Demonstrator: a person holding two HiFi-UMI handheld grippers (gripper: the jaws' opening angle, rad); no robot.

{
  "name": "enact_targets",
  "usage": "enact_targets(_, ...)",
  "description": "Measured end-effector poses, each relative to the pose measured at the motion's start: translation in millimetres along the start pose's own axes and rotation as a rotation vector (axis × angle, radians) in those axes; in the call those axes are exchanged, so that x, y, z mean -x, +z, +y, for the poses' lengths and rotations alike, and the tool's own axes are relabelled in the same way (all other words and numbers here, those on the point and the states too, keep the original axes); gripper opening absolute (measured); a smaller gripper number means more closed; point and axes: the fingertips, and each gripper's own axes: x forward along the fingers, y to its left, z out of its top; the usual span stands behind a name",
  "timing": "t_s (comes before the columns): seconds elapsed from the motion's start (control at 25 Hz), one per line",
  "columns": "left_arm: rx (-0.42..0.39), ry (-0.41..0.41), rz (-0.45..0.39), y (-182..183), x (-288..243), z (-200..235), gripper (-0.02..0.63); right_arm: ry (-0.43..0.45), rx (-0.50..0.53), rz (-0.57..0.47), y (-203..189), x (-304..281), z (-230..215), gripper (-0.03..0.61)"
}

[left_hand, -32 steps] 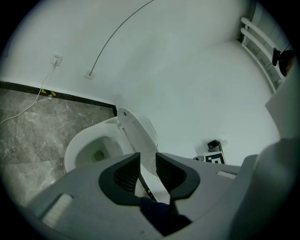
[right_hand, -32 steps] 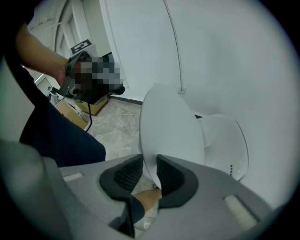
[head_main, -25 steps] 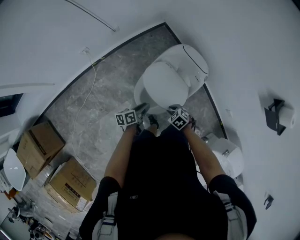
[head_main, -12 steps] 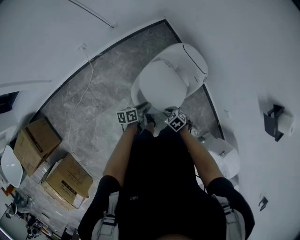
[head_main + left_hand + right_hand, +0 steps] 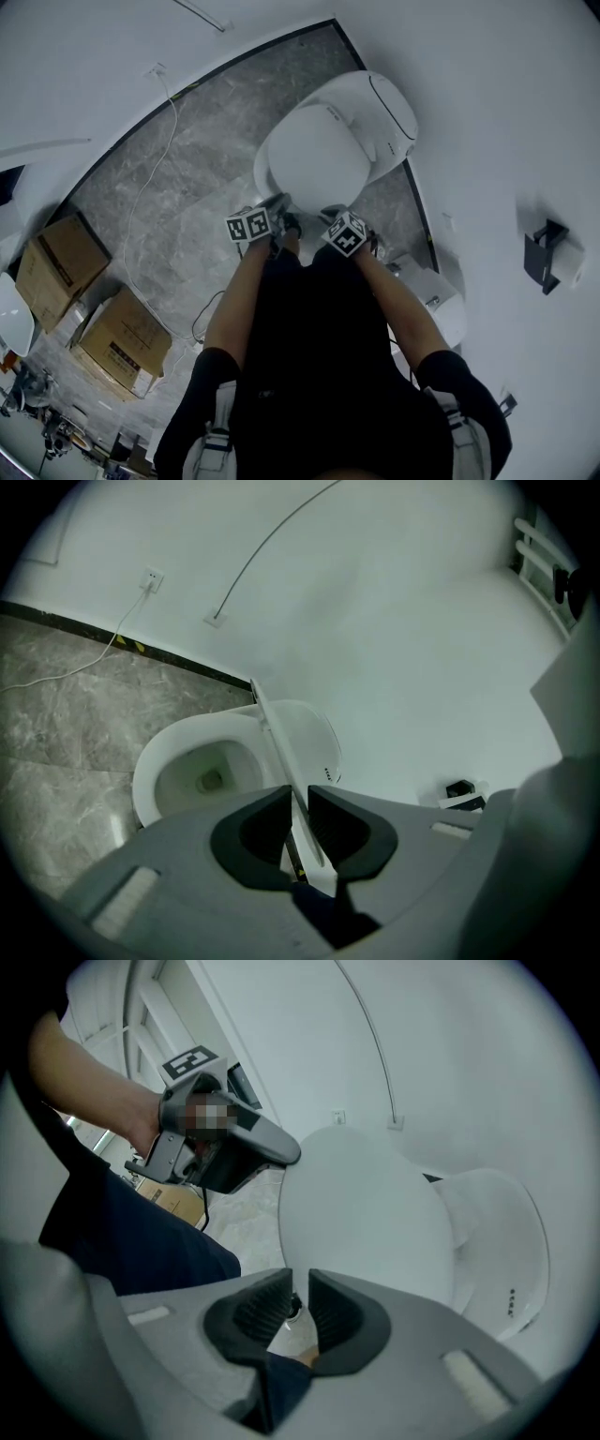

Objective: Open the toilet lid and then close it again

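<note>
White glossy plastic on the toilet lid [image 5: 317, 161], lifted partway off the bowl [image 5: 260, 172] and tilted, neither flat nor fully upright. Long axis pointing away from the person: free rounded end nearest the knees, hinged end at the rear body [image 5: 386, 101] of the toilet, close against the wall [image 5: 487, 122]; in the head view, lower left to upper right. Edge-on in the left gripper view, the toilet lid [image 5: 279, 752] a thin strip rising away from the camera, with the open bowl [image 5: 202, 771] to its left. Broad face of the toilet lid [image 5: 366, 1213] turned toward the right gripper view. Left gripper [image 5: 278, 206] [image 5: 298, 797] at the left of the near rim, fingers [image 5: 253, 832] just closing in and pinching that thin rim between them. Right gripper [image 5: 330, 214] [image 5: 298, 1281] at the right of the same rim, fingers [image 5: 258, 1316] drawn close with only a narrow slit, the rim meeting their tips; pinched or merely touching, impossible to tell. Open room to the left over grey marble floor [image 5: 187, 159], crossed by a thin cable [image 5: 150, 178]. Cardboard boxes [image 5: 56, 267] well apart at the far left. Tight on the right: only a narrow strip of floor between toilet and wall, and a white fixture [image 5: 439, 302] just beside the right forearm.
</note>
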Motion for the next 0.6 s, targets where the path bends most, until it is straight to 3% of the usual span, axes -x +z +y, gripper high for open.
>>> enact_targets(0.4, 0.042, 0.075, -0.01, -10, -4, 27, 0.063, 0.029, 0.15, 0.067, -22, 10, -7, 0.054)
enact_targets(0.6, 0.061, 0.097, -0.002, -17, -4, 45, 0.063, 0.044, 0.152, 0.092, -42, 15, -11, 0.054)
